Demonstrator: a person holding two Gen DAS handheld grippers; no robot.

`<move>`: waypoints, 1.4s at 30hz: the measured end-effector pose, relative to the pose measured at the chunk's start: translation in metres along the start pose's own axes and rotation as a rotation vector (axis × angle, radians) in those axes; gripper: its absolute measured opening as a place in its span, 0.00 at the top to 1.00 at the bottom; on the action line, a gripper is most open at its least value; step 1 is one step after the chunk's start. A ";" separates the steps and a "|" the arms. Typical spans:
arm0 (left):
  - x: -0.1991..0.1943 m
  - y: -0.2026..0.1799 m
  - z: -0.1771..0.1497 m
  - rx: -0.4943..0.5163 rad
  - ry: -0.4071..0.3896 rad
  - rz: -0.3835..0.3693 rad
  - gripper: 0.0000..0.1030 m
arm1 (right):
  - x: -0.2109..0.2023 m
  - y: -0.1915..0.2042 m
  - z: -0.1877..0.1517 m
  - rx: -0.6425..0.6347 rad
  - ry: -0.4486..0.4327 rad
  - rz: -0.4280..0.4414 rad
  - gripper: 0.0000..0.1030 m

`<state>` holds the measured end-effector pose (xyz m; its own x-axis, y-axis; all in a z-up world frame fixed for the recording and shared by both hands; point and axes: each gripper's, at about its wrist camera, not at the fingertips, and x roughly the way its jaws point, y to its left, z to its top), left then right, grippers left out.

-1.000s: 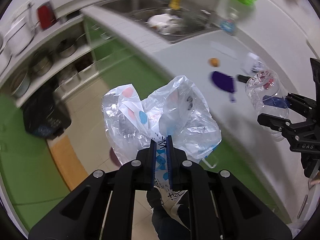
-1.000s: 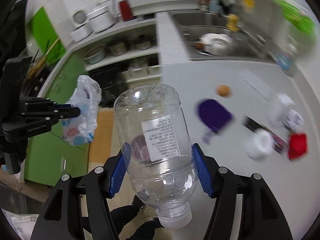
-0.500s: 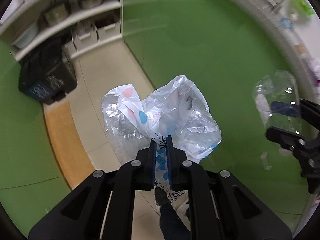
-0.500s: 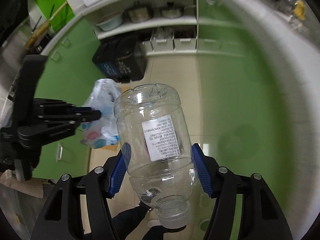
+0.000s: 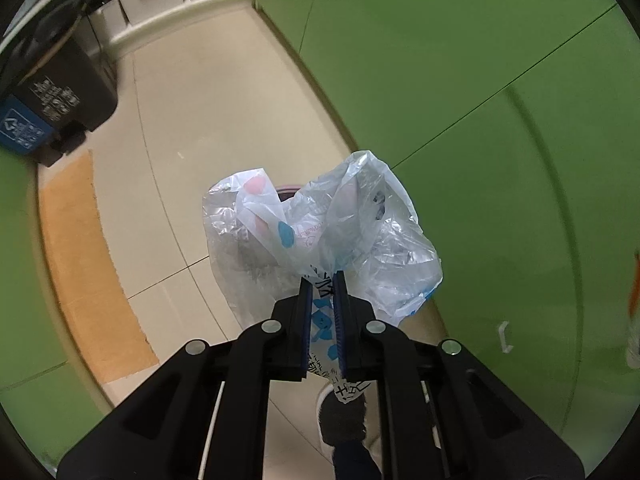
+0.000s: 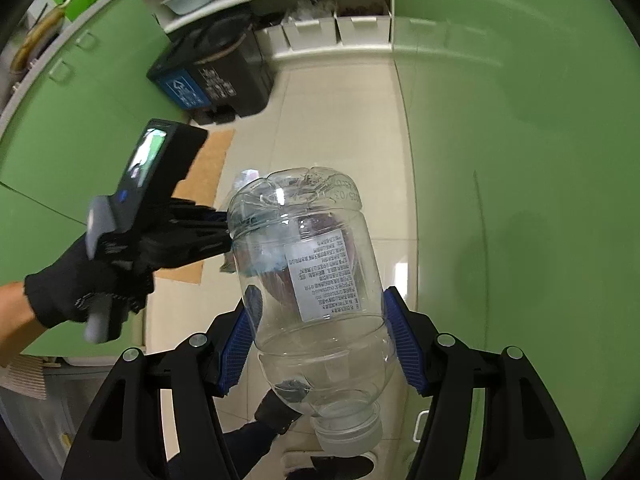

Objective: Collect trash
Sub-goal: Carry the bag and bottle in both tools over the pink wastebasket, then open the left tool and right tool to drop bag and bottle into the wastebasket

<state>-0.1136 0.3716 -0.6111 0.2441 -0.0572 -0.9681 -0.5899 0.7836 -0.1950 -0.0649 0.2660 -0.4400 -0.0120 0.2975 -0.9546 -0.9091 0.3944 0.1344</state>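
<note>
Here the right gripper (image 6: 320,320) clamps an upside-down clear bottle (image 6: 308,280); the left gripper (image 5: 322,312), pinching a plastic bag (image 5: 320,236), sits nearer the black bin (image 6: 212,76), ahead-left

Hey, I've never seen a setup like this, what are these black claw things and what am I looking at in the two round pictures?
There is no robot here. A person holds a two-finger gripper in each hand, and each gripper carries a fisheye camera looking along its fingers, hence the round, bent pictures.

The left camera shows the left gripper pinched shut on a crumpled plastic bag, above a tiled floor beside green cabinets.

The right camera shows the right gripper clamping a clear empty bottle with its capped neck pointing back at the camera. To the left you see the gloved hand with the other gripper. A dark bin stands by the shelves.
</note>
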 end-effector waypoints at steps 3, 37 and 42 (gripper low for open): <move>0.032 0.005 0.000 0.005 0.010 0.004 0.88 | 0.021 -0.004 -0.006 0.012 0.013 0.004 0.41; 0.003 0.132 -0.076 -0.259 -0.071 0.091 0.03 | 0.227 0.036 0.031 -0.153 0.147 0.090 0.38; -0.001 0.132 -0.088 -0.271 -0.081 0.095 0.03 | 0.236 0.036 0.033 -0.149 0.103 0.058 0.10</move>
<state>-0.2598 0.4204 -0.6497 0.2319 0.0662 -0.9705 -0.7946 0.5883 -0.1497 -0.0866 0.3793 -0.6515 -0.1019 0.2224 -0.9696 -0.9572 0.2435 0.1565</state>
